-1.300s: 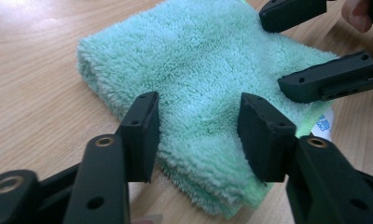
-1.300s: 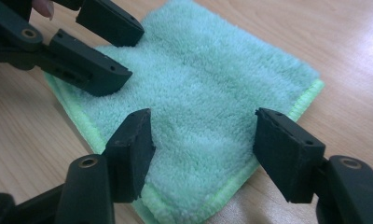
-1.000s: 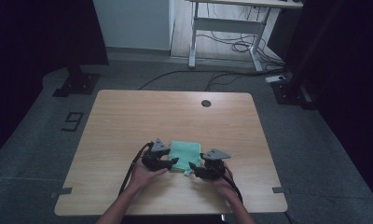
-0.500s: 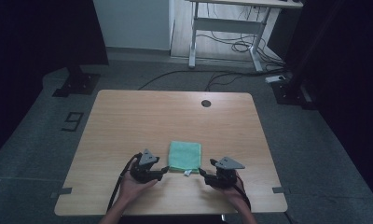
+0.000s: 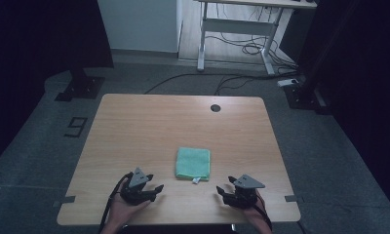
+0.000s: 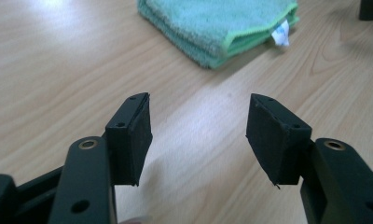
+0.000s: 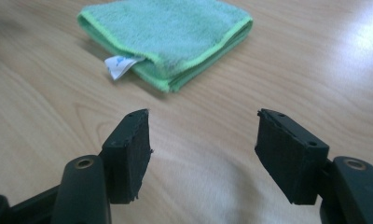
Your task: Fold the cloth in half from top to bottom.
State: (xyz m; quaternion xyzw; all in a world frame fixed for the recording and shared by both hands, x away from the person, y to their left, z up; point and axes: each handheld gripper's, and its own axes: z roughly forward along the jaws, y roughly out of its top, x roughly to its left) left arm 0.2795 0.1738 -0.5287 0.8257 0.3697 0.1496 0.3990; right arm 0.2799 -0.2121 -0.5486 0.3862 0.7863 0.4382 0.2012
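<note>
Nearby, folded green cloth (image 5: 193,163) unobstructed

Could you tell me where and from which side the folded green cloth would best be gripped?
Probably at the near corner of the green cloth, beside its white tag. The stacked layer edges show open there, facing the person, so a jaw coming in low from the near side could slide under them. Both grippers are open and clear of it.

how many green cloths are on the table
1. The folded green cloth lies on the table near its front edge, between and just ahead of the two grippers; nothing suggests another hidden one.
</note>
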